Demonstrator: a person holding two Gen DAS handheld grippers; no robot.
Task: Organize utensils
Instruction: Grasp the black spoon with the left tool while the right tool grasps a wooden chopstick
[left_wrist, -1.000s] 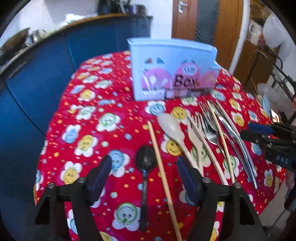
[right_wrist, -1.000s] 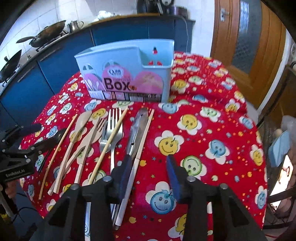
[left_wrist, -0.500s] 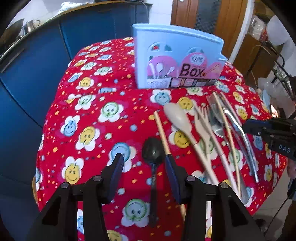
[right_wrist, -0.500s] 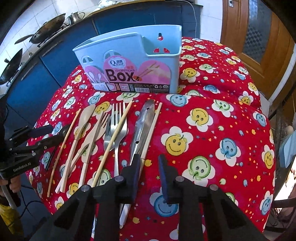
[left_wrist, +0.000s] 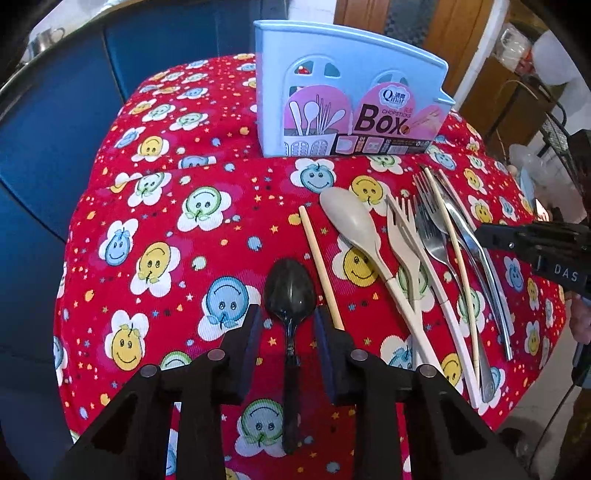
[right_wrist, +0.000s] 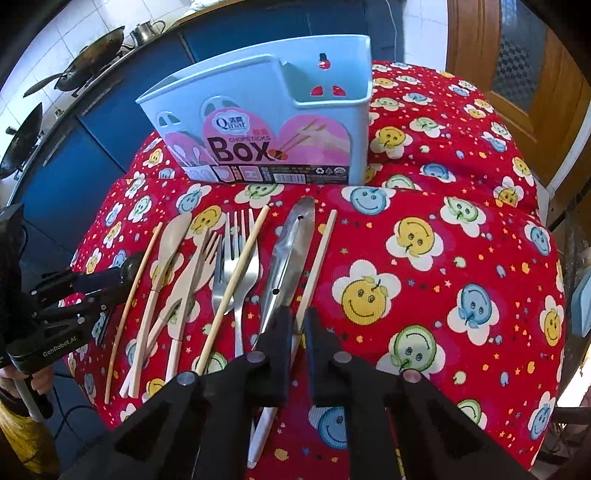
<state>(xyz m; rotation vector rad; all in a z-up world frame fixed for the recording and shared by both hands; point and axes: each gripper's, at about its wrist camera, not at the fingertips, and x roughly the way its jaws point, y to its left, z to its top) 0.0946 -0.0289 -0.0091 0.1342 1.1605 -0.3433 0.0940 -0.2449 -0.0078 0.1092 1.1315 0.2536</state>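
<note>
A black plastic spoon (left_wrist: 291, 288) lies on the red smiley tablecloth (left_wrist: 166, 229). Its handle runs between the closing jaws of my left gripper (left_wrist: 288, 328), with a gap showing on each side of it. My right gripper (right_wrist: 298, 328) is shut on the rightmost pale chopstick (right_wrist: 321, 251), next to the steel tongs (right_wrist: 291, 243). A light blue chopsticks box (right_wrist: 258, 110) stands upright behind the row of utensils; what shows of its inside holds nothing. The left gripper (right_wrist: 110, 284) also shows at the left edge of the right wrist view.
Between the two grippers lie a beige spoon (left_wrist: 351, 221), a beige fork (left_wrist: 402, 229), a steel fork (right_wrist: 238, 266) and more chopsticks (left_wrist: 319, 258). Blue cabinets (left_wrist: 55, 110) stand behind the table, with woks (right_wrist: 85, 62) on a stove. A wooden door (right_wrist: 517, 55) is at the right.
Both grippers have tipped downward and come closer to the cloth. The left jaws have narrowed around the black spoon's handle. The right jaws have closed onto the rightmost chopstick.
</note>
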